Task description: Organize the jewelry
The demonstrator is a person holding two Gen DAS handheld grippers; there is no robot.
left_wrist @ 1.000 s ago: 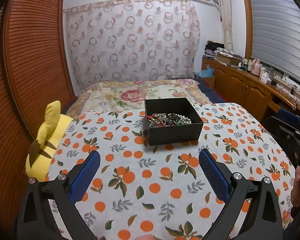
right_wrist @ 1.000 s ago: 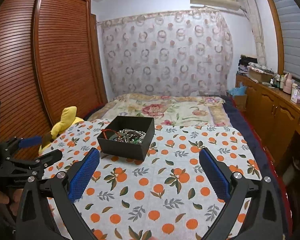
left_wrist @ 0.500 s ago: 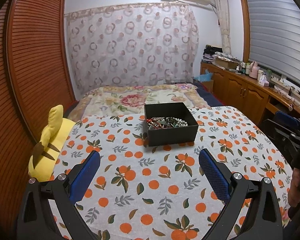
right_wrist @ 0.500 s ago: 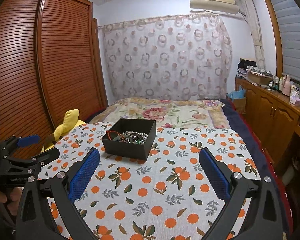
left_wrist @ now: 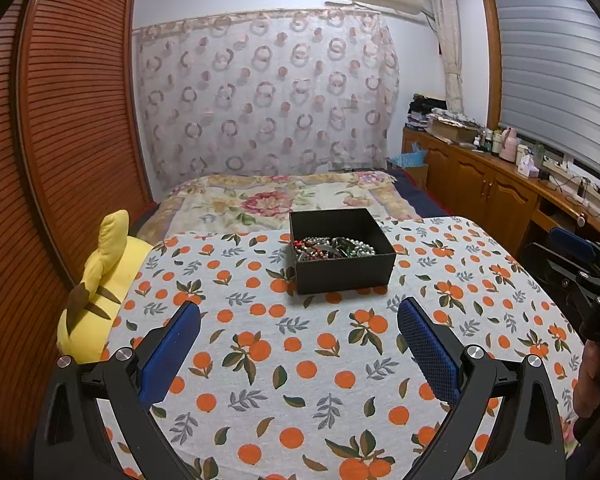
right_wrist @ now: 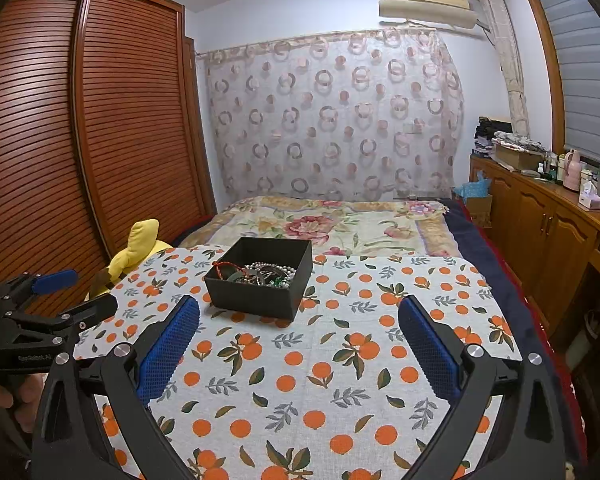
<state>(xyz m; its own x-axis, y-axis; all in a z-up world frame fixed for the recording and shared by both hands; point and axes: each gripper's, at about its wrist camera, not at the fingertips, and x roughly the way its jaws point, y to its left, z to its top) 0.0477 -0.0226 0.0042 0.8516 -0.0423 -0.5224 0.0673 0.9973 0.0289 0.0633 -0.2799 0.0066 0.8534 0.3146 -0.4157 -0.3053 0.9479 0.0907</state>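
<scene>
Both cameras are showing more room and ceiling than a second ago. The left gripper [left_wrist: 299, 322] and right gripper [right_wrist: 299, 320] are hanging spread wide, gripping nothing. The black box [left_wrist: 342, 250] is sitting far on the orange-print cloth [left_wrist: 300, 380], its tangled jewelry [left_wrist: 332, 247] hard to separate.

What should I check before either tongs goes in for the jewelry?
1. Left tongs open and holding nothing: ok.
2. Right tongs open and holding nothing: ok.
3. Black box uncovered, reachable from above: ok.
4. Jewelry in the box separable into single pieces: not ok; beads and a red cord lie tangled in one heap.
5. Cloth between tongs and box free of obstacles: ok.
6. Destination for sorted pieces: cannot tell; no tray or second container shows in either view.
</scene>
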